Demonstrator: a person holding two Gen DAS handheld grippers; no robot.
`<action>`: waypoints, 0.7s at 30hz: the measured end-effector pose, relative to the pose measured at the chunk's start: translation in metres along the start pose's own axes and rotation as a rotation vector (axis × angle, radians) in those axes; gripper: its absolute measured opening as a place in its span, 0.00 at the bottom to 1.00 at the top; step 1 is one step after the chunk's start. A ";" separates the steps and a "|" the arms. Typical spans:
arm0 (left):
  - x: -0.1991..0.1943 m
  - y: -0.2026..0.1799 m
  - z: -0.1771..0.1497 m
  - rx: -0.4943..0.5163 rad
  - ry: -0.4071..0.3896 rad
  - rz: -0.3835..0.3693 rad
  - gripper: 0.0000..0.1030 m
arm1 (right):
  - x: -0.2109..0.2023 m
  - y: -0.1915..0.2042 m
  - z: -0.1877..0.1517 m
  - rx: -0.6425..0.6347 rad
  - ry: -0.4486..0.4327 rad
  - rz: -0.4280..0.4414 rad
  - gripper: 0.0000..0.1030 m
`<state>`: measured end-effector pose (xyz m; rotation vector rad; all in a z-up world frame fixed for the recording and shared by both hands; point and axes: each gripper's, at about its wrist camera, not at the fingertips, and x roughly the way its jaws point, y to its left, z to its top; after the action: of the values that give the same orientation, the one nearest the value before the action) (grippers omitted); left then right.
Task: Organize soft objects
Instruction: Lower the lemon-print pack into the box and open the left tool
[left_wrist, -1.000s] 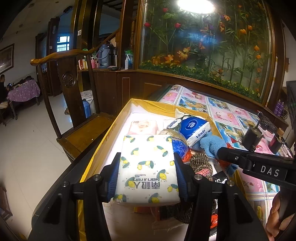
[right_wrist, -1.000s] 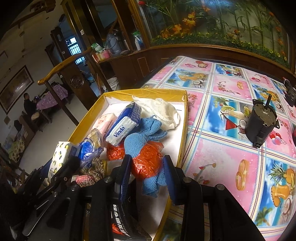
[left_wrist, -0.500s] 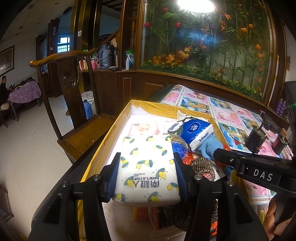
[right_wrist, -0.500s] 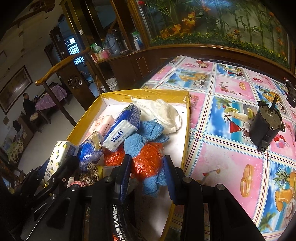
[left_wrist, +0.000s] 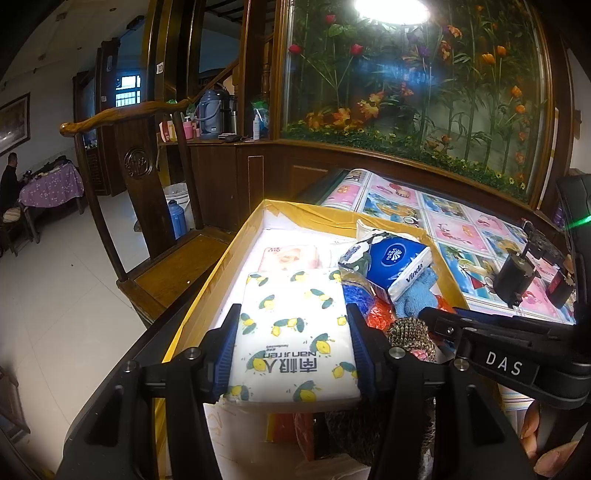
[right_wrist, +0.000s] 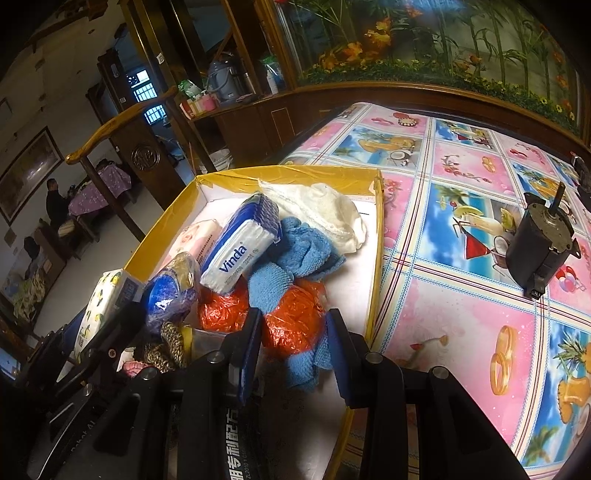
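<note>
My left gripper (left_wrist: 291, 321) is shut on a white tissue pack with lemon print (left_wrist: 291, 332) and holds it over the near end of a yellow-rimmed box (left_wrist: 221, 258). The pack also shows in the right wrist view (right_wrist: 101, 306). My right gripper (right_wrist: 293, 325) is shut on an orange plastic bag (right_wrist: 291, 321) with a blue knitted cloth (right_wrist: 295, 258) against it, low in the same box (right_wrist: 376, 258). In the box lie a blue Vinda tissue pack (right_wrist: 240, 247), a pink pack (left_wrist: 288, 258), a white cloth (right_wrist: 325, 210) and a blue bag (right_wrist: 166, 295).
The box sits on a table with a pink and blue patterned cloth (right_wrist: 461, 221). A black motor (right_wrist: 539, 247) stands on the cloth to the right. A wooden chair (left_wrist: 147, 206) stands left of the table. A planted glass case (left_wrist: 406, 92) lines the far side.
The left gripper has moved a little farther along over the box with the lemon pack. The right gripper has shifted slightly, still holding the orange bag.
</note>
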<state>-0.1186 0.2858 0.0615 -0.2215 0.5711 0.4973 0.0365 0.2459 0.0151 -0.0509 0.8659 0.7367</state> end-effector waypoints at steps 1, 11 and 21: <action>0.001 0.000 0.000 0.000 0.001 0.000 0.52 | 0.000 0.000 0.000 -0.001 0.001 0.001 0.38; 0.001 0.000 0.001 0.001 0.004 0.005 0.58 | -0.001 0.001 -0.002 -0.004 0.001 0.009 0.39; 0.001 0.005 0.002 -0.002 0.005 0.010 0.65 | -0.009 -0.003 -0.004 -0.001 -0.005 0.009 0.43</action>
<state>-0.1193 0.2909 0.0618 -0.2222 0.5771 0.5068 0.0324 0.2373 0.0182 -0.0456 0.8615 0.7451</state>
